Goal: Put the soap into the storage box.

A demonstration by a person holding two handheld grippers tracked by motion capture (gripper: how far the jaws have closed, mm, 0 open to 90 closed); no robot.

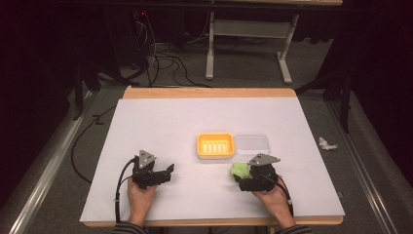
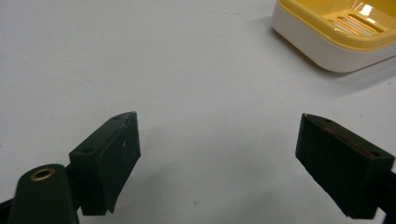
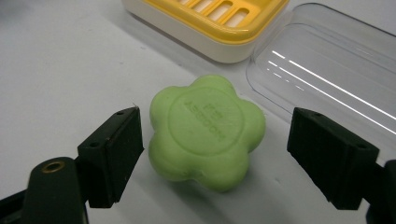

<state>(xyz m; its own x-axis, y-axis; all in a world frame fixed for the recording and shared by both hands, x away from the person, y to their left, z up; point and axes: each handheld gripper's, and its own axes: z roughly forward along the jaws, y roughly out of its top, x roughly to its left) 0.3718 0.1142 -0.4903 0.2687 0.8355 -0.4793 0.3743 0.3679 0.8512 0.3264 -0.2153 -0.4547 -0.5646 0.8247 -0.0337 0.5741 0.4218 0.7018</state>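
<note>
- The right gripper (image 3: 212, 154) sits low at the near right of the table, its black jaws parted around the green flower-shaped soap bar (image 3: 205, 130); the left pad (image 3: 114, 156) is just beside the soap's edge, the right pad stands apart, so nothing is gripped yet
- That straddle looks like the set-up for a pinch across the bar's width
- The soap lies flat on the white table sheet (image 1: 160, 126), stamped face up, just in front of the dish and lid, handy for a short lift into the dish
- The left gripper (image 2: 217, 154) rests at the near left with jaws wide and nothing between them, seemingly parked out of the way
- Farther off, the yellow slotted soap dish on its white base (image 1: 215, 145) stands open, ready to receive
- Its clear plastic lid (image 1: 252, 143) lies touching its right side
</note>
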